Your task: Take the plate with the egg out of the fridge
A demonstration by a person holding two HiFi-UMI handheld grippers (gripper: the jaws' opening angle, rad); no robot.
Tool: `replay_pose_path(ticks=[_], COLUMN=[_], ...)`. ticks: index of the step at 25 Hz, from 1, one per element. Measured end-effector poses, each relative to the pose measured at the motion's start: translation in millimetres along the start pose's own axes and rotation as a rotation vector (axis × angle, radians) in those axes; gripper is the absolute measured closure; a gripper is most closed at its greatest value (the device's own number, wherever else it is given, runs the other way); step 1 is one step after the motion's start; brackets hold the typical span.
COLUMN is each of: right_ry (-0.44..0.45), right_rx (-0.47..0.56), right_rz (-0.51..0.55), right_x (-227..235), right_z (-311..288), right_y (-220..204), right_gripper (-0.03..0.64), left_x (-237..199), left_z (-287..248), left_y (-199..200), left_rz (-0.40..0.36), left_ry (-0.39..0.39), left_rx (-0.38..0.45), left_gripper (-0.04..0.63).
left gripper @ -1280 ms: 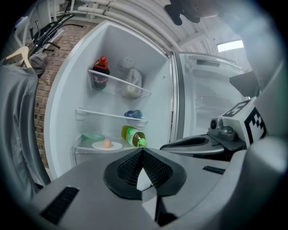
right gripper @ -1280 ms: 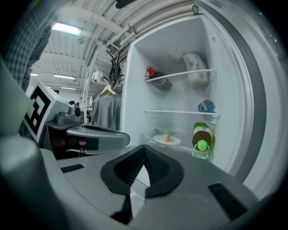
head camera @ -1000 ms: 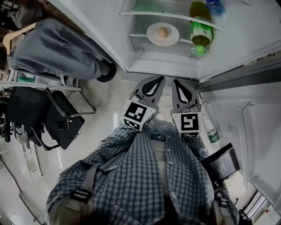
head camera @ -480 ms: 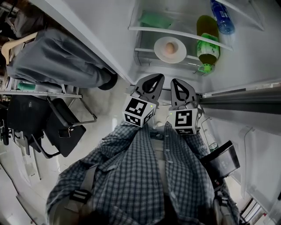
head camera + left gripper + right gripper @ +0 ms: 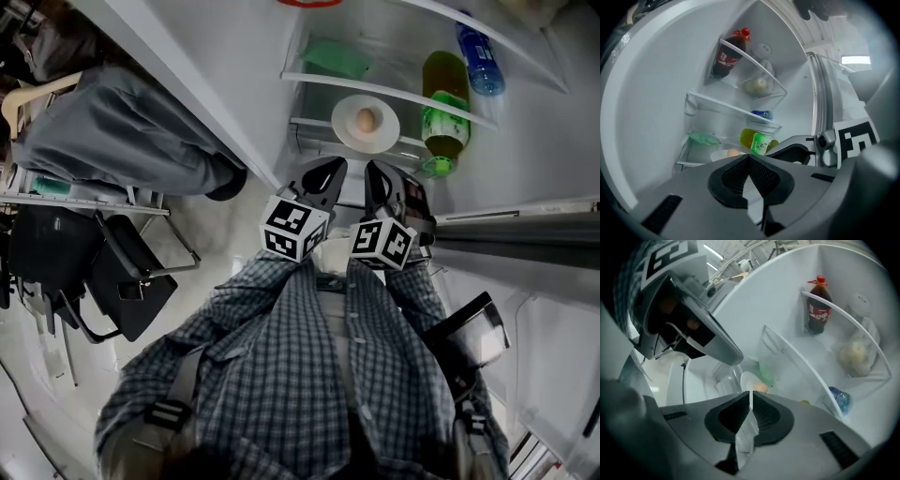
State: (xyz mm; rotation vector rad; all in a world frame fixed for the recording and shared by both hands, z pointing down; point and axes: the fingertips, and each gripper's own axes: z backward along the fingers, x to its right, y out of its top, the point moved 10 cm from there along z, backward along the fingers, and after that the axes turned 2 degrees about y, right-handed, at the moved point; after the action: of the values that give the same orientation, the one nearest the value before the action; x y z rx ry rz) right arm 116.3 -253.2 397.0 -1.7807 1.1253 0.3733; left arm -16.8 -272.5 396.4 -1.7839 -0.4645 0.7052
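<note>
A white plate with a brown egg lies on a lower glass shelf of the open fridge. It also shows in the left gripper view as the plate and egg just over the jaws, and in the right gripper view as the plate and egg. My left gripper and right gripper are side by side just in front of the shelf, below the plate and not touching it. Both are shut with nothing between their jaws: left gripper, right gripper.
A green-capped bottle of yellow drink lies right of the plate, with a blue bottle on the shelf above. A green container sits behind. A cola bottle and a bagged item are higher up. The fridge door stands open at right.
Both grippers have risen toward the fridge shelf and now sit closer to the plate. The view has shifted, showing more of the upper shelves. The jaws stay shut.
</note>
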Motion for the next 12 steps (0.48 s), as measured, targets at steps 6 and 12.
replay_pose_path(ticks=[6, 12], right_ry=[0.019, 0.051], right_rx=[-0.064, -0.102], right_rz=[0.146, 0.320], right_x=[-1, -8], right_z=[-27, -42], right_y=[1, -8], right_gripper=[0.558, 0.531], left_x=[-5, -6], left_z=[-4, -6], left_y=[-3, -3], left_rz=[0.006, 0.030], left_ry=[-0.017, -0.004], left_rx=[-0.024, -0.020], left_gripper=[0.588, 0.589])
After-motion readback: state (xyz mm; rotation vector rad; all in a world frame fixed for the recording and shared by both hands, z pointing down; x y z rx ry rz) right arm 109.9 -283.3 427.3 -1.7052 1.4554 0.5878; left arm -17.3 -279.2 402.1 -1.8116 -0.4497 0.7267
